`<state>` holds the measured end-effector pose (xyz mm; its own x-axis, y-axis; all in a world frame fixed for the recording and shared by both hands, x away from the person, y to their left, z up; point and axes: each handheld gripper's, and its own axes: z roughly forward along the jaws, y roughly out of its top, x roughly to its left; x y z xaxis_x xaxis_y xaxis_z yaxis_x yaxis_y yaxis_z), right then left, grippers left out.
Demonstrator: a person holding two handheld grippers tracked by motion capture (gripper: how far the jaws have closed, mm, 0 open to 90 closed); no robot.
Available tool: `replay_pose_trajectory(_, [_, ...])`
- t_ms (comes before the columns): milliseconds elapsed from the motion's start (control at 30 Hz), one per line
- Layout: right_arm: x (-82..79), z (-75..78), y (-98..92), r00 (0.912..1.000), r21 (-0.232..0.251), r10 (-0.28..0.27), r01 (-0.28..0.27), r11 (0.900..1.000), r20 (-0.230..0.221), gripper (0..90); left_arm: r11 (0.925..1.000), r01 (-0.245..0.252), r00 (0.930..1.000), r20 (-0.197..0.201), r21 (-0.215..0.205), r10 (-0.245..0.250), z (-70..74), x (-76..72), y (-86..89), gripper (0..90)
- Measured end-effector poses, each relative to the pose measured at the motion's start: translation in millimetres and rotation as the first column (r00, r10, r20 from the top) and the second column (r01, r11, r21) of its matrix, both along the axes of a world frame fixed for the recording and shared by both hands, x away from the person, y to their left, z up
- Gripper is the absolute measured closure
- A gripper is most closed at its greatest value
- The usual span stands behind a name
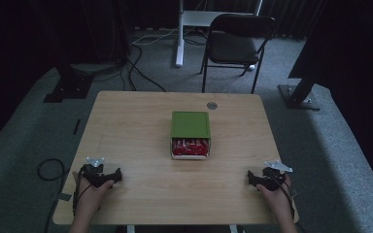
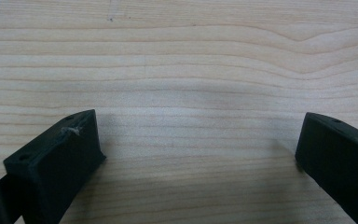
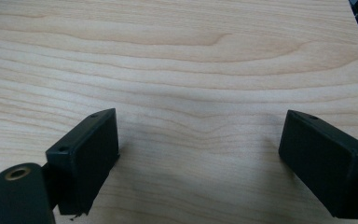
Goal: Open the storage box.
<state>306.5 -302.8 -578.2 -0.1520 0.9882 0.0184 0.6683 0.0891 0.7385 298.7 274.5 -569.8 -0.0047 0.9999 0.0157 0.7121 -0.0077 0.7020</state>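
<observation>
Both claws released, resting on counter (image 1: 141, 194): left claw (image 1: 118, 175), right claw (image 1: 249, 178). Approaching green box (image 1: 190, 124) squarely, gripping sides evenly, avoiding red packets (image 1: 190, 147).

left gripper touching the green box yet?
Apart. The high view shows the left gripper near the table's front left corner, with bare wood between it and the green box at the centre; jaws open, nothing between them.

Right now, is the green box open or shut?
Open: the green box has its near side uncovered, and red items show inside. Both grippers rest far from it.
</observation>
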Motion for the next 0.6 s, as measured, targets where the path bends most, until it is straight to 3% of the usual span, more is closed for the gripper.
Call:
replay_pose_trajectory(333, [0.0,0.0,0.0,1.0000,0.000,0.000,0.000,1.000,0.000,11.3,0.9999,0.016,0.9999,-0.003,0.001,-0.016,0.1,-1.6,-1.1,0.7])
replay_pose_trajectory(600, [0.1,0.1,0.0,1.0000,0.000,0.001,-0.001,1.000,-0.001,11.3,0.9968,0.079,0.9968,-0.005,0.006,-0.079,0.3,-4.1,-5.9,0.7])
